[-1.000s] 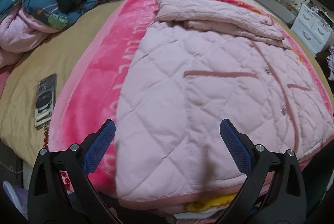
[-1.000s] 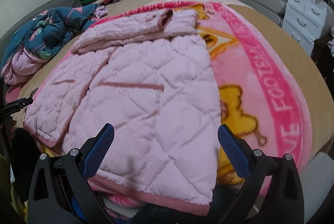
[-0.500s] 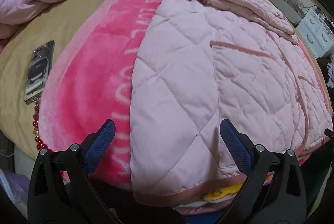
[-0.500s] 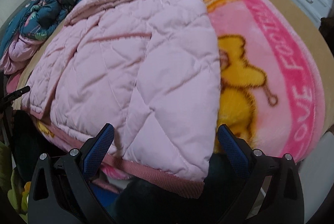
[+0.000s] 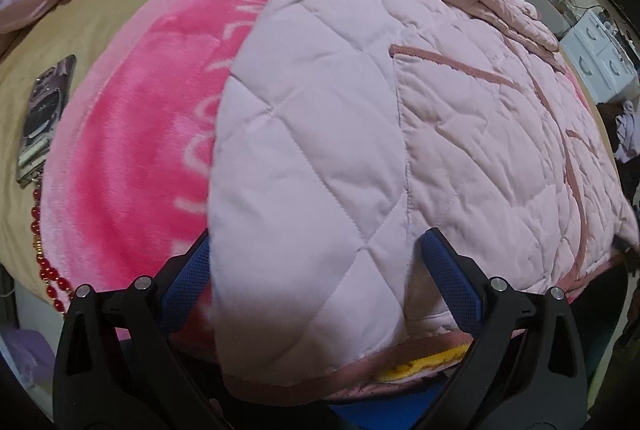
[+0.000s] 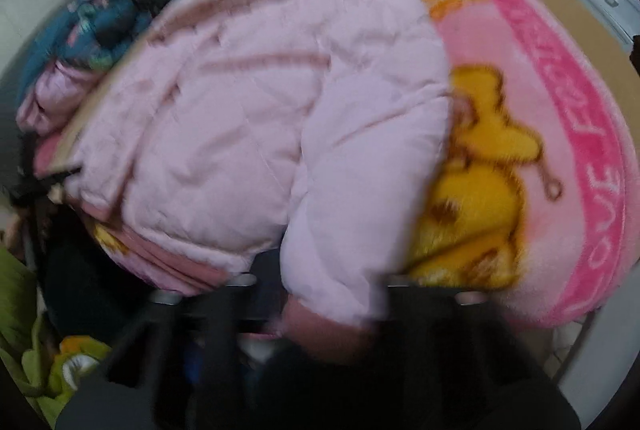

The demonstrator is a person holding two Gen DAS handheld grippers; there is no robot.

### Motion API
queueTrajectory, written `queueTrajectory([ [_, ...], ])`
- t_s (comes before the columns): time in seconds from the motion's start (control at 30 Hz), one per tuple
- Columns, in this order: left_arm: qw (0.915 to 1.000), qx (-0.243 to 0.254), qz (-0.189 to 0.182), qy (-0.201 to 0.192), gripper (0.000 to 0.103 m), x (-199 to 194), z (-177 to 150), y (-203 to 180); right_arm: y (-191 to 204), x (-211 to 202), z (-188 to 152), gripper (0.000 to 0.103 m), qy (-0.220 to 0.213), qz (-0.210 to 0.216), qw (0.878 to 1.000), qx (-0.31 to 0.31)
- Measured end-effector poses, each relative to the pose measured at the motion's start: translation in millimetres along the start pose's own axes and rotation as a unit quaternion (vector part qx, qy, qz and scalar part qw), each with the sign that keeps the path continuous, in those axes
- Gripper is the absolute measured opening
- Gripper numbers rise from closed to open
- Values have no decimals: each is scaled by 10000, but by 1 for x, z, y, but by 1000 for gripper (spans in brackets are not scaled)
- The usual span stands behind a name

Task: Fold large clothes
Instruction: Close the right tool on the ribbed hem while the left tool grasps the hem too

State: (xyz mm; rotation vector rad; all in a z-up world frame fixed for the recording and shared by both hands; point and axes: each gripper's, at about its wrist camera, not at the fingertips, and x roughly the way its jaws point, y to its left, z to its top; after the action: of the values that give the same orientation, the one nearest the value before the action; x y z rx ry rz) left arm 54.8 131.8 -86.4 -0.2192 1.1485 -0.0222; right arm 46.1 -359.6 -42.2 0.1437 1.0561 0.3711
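Now my right gripper (image 6: pixel 320 282) is closing on the jacket (image 6: pixel 280 133) hem (blurred); my left gripper (image 5: pixel 316 282) straddles it, wide open.

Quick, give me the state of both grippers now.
Left gripper: open, jaws straddling the pink quilted jacket hem.
Right gripper: closing, with the jacket's hem bunched between its jaws.

right gripper (image 6: pixel 320 294) closing on pink quilted jacket (image 6: pixel 280 133) hem, over cartoon blanket (image 6: pixel 560 133)
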Motion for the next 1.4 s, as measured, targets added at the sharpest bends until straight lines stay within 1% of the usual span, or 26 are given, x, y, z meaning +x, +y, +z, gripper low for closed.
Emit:
queueTrajectory([
  [0.1,10000,-3,-49,19,94,2,0,-2,5,-19,10,17,-460,151,9988,-47],
  [0.23,10000,-16,-85,22,94,5,0,-3,10,-29,22,16,-796,255,9965,-54],
  [0.3,9999,5,-103,6,90,6,-1,-5,10,-32,28,16,-914,308,9953,-31],
  [0.37,9998,9,-192,-27,82,5,-1,-6,10,-32,32,16,-947,309,9950,-40],
  [0.4,9998,8,-216,-54,79,4,-1,-6,10,-32,33,16,-961,295,9949,-38],
  [0.5,9994,26,-264,-203,57,-2,-2,-9,11,-30,32,16,-952,271,9951,4],
  [0.57,9991,27,-280,-318,34,-7,-2,-12,11,-28,28,16,-941,255,9952,35],
  [0.63,9988,83,-202,-431,20,-14,-1,-15,10,-26,27,16,-957,250,9951,73],
  [0.67,9984,132,-210,-505,16,-19,-1,-19,9,-26,26,16,-968,263,9949,110],
  [0.77,9970,213,-244,-703,12,-32,3,-24,8,-28,25,16,-1022,270,9943,158],
  [0.97,9937,270,-376,-1021,10,-57,15,-33,9,-39,31,15,-1291,395,9907,151],
  [1.07,9917,264,-429,-1182,9,-66,22,-36,9,-44,36,15,-1350,447,9897,148],
  [1.3,9875,228,-554,-1460,9,-82,41,-45,8,-60,58,14,-1652,616,9842,142],
  [1.4,9850,271,-597,-1599,9,-90,52,-51,8,-67,71,12,-1813,527,9817,235],
])
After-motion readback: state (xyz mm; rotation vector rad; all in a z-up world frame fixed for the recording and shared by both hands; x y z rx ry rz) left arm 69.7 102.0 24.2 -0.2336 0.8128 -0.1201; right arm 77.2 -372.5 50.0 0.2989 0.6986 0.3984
